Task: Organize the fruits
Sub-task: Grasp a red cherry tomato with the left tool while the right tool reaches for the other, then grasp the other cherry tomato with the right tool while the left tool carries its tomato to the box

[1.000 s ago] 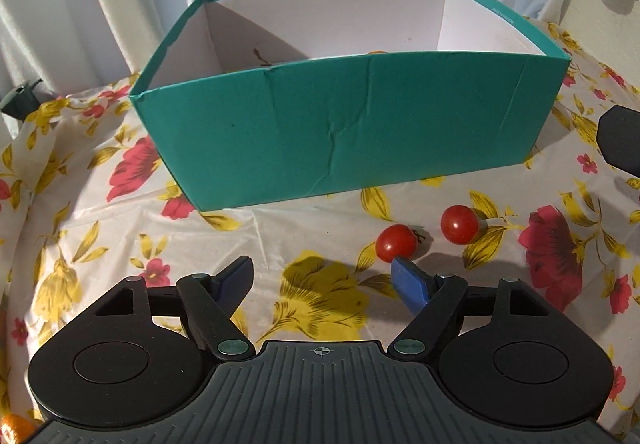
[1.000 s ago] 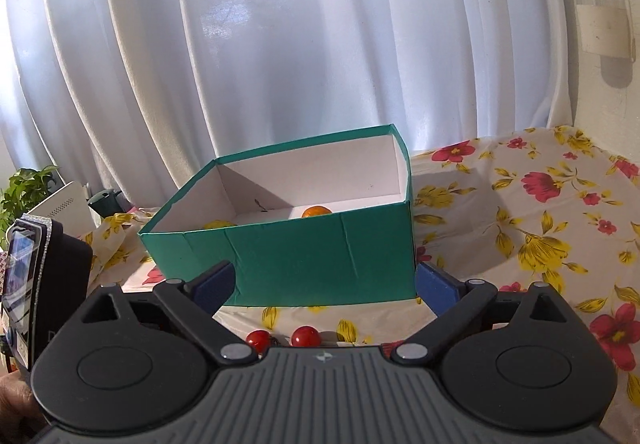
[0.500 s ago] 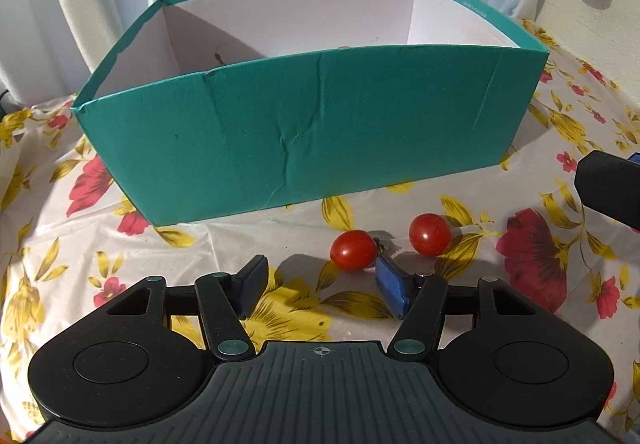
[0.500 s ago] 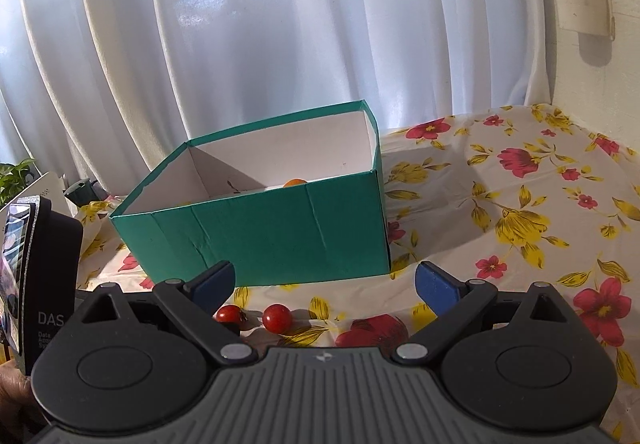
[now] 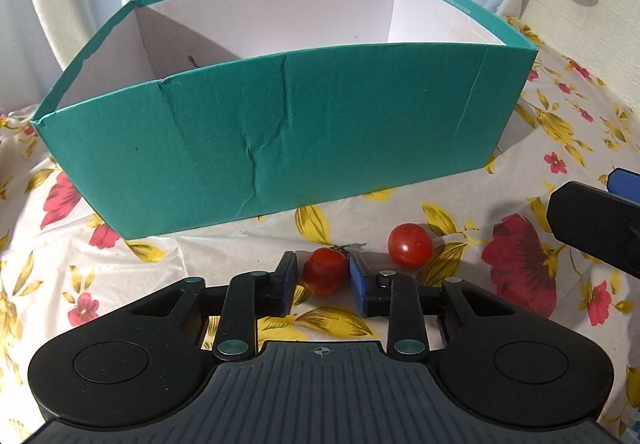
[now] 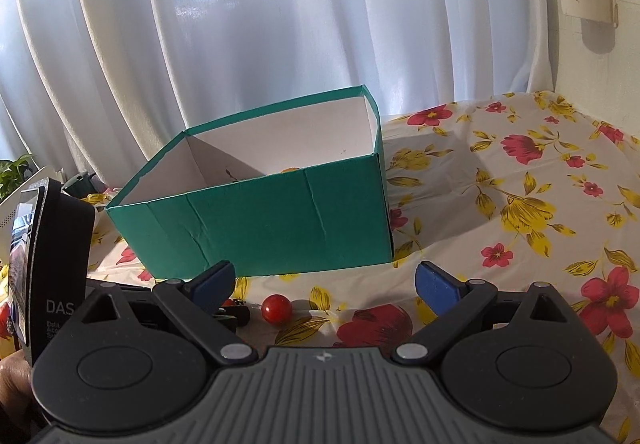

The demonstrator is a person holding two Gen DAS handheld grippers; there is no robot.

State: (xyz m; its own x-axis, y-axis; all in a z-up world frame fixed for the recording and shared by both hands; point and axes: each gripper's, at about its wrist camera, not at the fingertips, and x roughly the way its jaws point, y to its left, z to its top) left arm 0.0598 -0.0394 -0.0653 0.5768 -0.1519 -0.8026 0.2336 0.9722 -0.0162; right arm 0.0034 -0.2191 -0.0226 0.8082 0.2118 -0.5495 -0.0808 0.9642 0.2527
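Note:
My left gripper point(image 5: 323, 272) is low on the floral cloth and shut on a red cherry tomato point(image 5: 326, 277), held between its blue pads. A second cherry tomato point(image 5: 410, 245) lies just to its right; it also shows in the right wrist view point(image 6: 276, 309). The green box point(image 5: 280, 148) with white inside stands right behind them; it also shows in the right wrist view point(image 6: 260, 220), with an orange fruit point(image 6: 291, 170) barely showing over its front wall. My right gripper point(image 6: 325, 282) is open and empty, hovering to the right of the tomatoes.
A white curtain point(image 6: 280, 24) hangs behind the table. The floral tablecloth point(image 6: 520, 204) stretches to the right of the box, up to a wall. The left gripper's body point(image 6: 48, 264) fills the left of the right wrist view.
My left gripper moved forward and right to the nearer tomato and closed its jaws on it. My right gripper came lower and nearer the table, staying open.

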